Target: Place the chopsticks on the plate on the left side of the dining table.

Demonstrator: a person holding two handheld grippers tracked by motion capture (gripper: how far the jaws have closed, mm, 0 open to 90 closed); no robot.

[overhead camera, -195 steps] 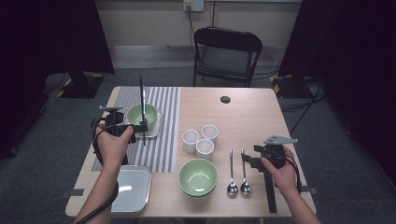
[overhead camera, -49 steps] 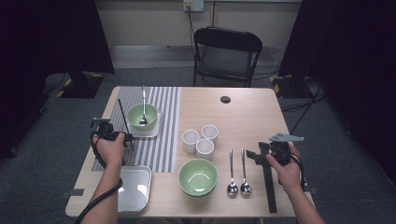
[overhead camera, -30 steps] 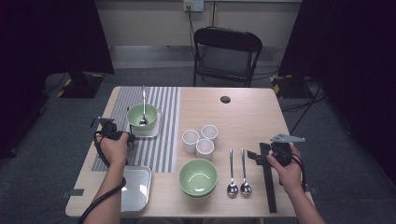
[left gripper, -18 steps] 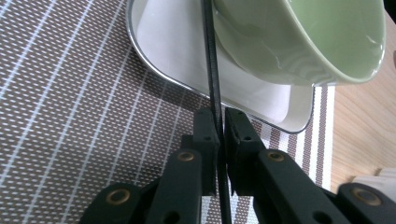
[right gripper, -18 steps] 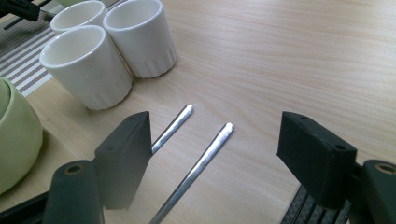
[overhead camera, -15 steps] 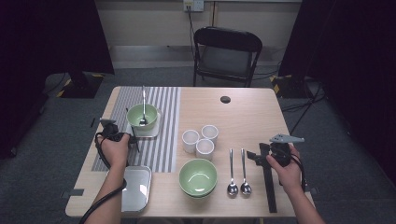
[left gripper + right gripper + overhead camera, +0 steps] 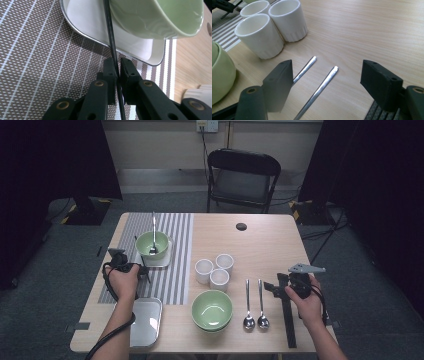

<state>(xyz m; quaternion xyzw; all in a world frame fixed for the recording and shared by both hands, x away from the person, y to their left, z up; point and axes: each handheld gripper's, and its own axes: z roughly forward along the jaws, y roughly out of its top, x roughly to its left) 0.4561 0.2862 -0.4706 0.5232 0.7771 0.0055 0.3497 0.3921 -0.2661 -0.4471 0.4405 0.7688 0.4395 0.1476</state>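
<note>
Rod (image 7: 113,47) clamped thin in my left claw (image 7: 117,71), beside green bowl (image 7: 160,17); could twist, slip, knock it. Right claw (image 7: 327,82) apart.

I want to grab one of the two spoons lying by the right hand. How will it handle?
The spoons look like polished metal: probably stiff and slippery. Their thin handles lie flat on the wooden table, so pinching one may be fiddly. They look light.
</note>
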